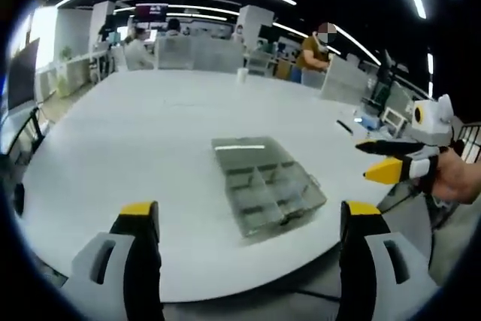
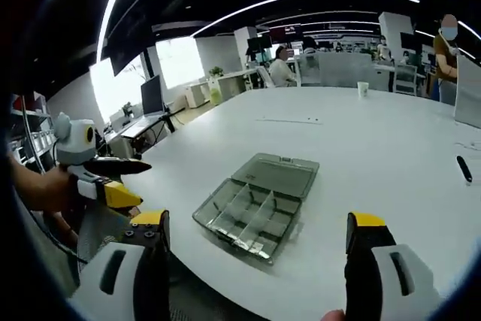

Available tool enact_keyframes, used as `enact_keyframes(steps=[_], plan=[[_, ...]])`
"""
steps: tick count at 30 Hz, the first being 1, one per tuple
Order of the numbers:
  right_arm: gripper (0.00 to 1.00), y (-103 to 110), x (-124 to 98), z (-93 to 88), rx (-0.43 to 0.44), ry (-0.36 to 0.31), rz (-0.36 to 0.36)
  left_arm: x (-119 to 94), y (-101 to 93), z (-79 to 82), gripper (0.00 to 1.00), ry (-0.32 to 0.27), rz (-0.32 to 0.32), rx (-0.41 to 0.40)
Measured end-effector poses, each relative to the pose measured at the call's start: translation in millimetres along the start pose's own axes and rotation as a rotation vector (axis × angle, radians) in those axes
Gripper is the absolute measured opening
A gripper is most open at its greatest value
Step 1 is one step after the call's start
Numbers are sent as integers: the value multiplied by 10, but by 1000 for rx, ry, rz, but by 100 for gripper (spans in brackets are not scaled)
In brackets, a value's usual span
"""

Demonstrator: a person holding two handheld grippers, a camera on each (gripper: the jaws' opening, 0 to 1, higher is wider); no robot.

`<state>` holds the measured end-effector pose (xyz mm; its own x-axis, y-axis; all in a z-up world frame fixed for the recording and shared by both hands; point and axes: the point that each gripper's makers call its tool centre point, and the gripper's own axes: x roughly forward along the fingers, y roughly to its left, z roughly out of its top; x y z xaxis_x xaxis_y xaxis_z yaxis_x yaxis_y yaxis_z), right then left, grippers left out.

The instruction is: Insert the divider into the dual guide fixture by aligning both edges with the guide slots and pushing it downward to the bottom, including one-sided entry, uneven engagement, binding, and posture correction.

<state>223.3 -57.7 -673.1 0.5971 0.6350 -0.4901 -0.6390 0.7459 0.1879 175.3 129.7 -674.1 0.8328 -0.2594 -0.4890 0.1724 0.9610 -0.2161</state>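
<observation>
The left gripper [image 1: 250, 223], grey with yellow-tipped black jaws, has its jaws spread wide with nothing between them, held above the near edge of the large white round table [image 1: 150, 133]. Beyond its jaws, the clear plastic compartment box with its hinged lid laid open [image 1: 267, 184] sits on the table near that edge; this is the guide fixture, and thin dividers stand inside its tray. To the right of the box, off the table's edge, the right gripper [image 1: 383, 159] is held in a person's hand [image 1: 458, 178].

In the right gripper view, the right gripper [image 2: 259, 234] also stands wide and empty, short of the box [image 2: 255, 204]. Left of the box, past the table rim, the left gripper [image 2: 124, 182] hangs in a hand [image 2: 41, 189]. Farther across the table from the box stand a white paper cup [image 2: 363, 89] and a black pen [image 2: 464, 168]. Whether any divider is loose I cannot tell.
</observation>
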Motion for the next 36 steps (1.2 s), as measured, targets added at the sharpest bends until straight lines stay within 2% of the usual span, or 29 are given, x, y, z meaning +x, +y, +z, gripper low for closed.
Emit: enact_keyframes(steps=[23,36], plan=[[96,-120,-102,-239,52,9,-33,-17,0,-69,99,30,1,20],[95,-123,-104,-252,58,13,-30,-37,9,-86,98,39,1,13]])
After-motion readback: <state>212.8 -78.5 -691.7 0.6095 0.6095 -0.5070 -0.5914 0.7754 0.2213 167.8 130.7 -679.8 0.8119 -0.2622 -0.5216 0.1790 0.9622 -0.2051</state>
